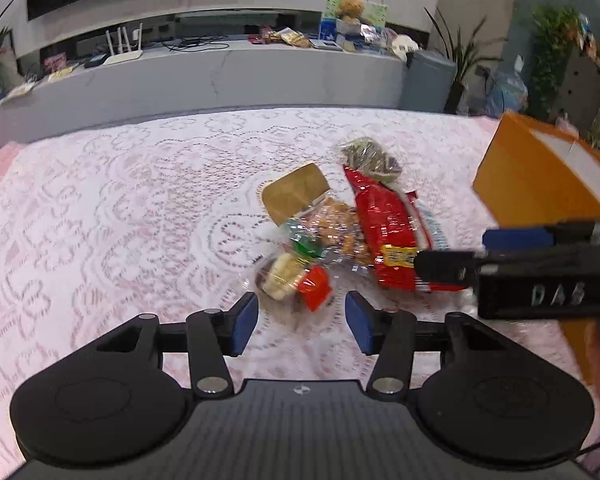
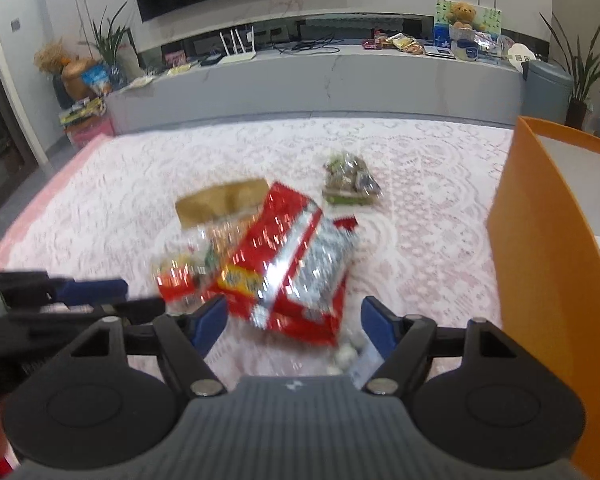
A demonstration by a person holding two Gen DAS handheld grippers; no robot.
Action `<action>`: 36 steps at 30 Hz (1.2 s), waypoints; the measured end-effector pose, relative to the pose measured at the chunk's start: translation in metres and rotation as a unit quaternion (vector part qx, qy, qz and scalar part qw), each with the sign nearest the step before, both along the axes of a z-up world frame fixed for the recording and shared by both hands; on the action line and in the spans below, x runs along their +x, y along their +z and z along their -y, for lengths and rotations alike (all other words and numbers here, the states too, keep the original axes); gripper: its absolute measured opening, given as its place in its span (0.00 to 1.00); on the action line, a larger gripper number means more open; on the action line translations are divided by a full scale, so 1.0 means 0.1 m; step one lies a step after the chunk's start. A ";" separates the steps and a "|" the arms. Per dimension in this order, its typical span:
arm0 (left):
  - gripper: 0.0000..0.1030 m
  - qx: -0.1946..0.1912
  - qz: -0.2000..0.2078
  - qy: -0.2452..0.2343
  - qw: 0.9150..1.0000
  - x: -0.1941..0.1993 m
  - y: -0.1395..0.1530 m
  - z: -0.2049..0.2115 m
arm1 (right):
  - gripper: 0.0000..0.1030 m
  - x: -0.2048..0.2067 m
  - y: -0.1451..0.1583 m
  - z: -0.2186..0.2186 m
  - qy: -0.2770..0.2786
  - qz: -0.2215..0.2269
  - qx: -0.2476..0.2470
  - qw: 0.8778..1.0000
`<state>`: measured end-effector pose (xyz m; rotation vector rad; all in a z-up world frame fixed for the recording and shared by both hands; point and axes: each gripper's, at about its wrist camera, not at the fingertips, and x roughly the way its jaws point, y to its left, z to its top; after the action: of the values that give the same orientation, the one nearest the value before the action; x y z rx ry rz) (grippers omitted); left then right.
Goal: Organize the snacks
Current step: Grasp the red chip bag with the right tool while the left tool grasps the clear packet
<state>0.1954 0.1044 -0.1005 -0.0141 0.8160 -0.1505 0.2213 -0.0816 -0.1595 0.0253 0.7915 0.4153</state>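
On pink lace tablecloth (image 1: 120, 200), both spread-fingered grippers, left (image 1: 302, 322) and right (image 2: 294, 322), hold nothing beside glossy red snack bag (image 2: 284, 256) and orange box (image 2: 548, 248).

2 close wrist views, shared snacks (image 1: 340, 232)

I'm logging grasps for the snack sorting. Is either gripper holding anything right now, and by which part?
Nothing is held. The left gripper and right gripper are both open above the snack pile.
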 end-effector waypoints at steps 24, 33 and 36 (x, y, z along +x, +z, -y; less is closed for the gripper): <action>0.64 0.027 -0.012 -0.038 0.999 0.45 -0.34 -0.04 | 0.82 0.71 -0.27 -0.08 -0.039 -0.119 0.078 0.989; 0.53 0.027 -0.011 -0.013 1.000 0.43 -0.29 -0.04 | 0.81 0.81 -0.34 -0.15 -0.041 -0.133 0.074 0.987; 0.52 0.026 -0.007 -0.006 1.000 0.40 -0.25 -0.05 | 0.73 0.78 -0.32 -0.13 -0.038 -0.127 0.074 0.988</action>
<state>0.2352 0.1098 -0.1259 0.0377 0.8333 -0.1404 0.2991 -0.0683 -0.1911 0.2512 1.0066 0.4023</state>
